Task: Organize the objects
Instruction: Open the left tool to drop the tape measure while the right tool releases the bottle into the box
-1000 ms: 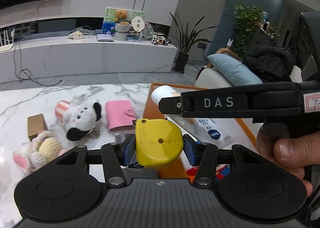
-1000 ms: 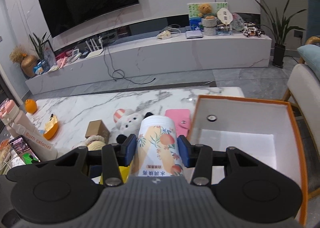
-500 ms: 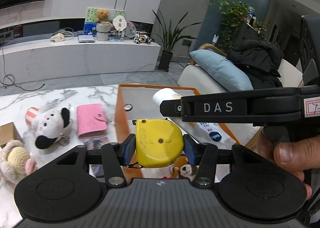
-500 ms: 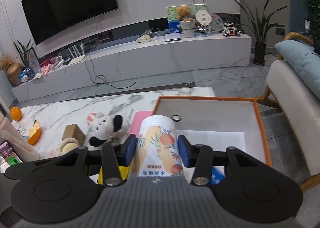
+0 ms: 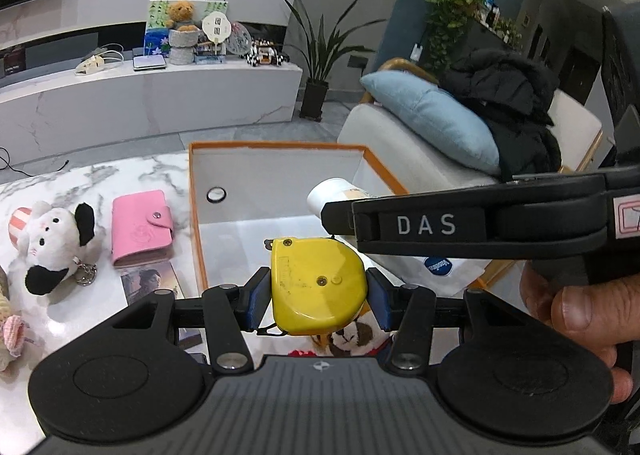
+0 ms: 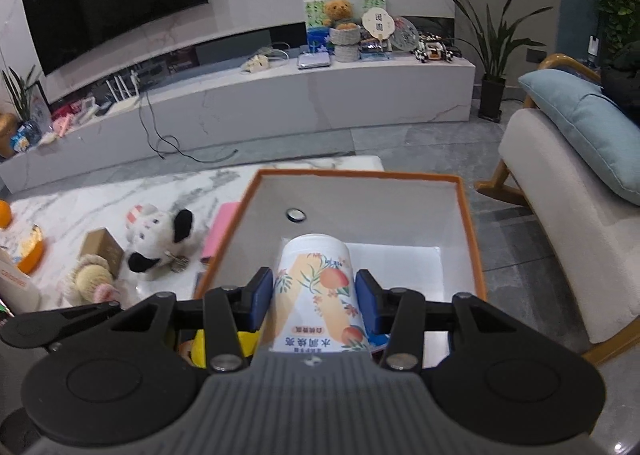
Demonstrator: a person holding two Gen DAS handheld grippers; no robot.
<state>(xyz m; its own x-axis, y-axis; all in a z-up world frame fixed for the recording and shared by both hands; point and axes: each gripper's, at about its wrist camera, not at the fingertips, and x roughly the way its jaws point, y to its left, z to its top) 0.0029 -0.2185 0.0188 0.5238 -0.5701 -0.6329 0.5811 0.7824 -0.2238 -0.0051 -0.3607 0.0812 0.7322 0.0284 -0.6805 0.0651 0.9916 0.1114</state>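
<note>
I am working two hand-held grippers over a white marble table. My left gripper [image 5: 319,292] is clamped on a yellow tape measure [image 5: 318,287], blue pads pressing on both its sides, and holds it above the near left part of an orange-rimmed box [image 5: 194,215]. My right gripper [image 6: 314,297] is clamped on a white canister printed with peaches [image 6: 316,295], held tilted over the middle of the same box [image 6: 468,223] (its rim shows on three sides in the right wrist view). A person's hand [image 5: 576,315] grips the right tool's handle at the edge of the left view.

The box already contains a small dark ring [image 5: 216,195] near its far wall, a white pouch with a blue logo [image 5: 438,267] and, under the left gripper, a plush toy I can only partly see.

Left on the table, well apart from the box: a black-and-white plush dog [image 5: 56,243], a pink card wallet [image 5: 140,227] just beside the box, a photo card [image 5: 150,283], a crocheted doll [image 6: 90,279] and a small brown carton [image 6: 102,249].

I judge the sorting partly done; both held items are not yet set down.
</note>
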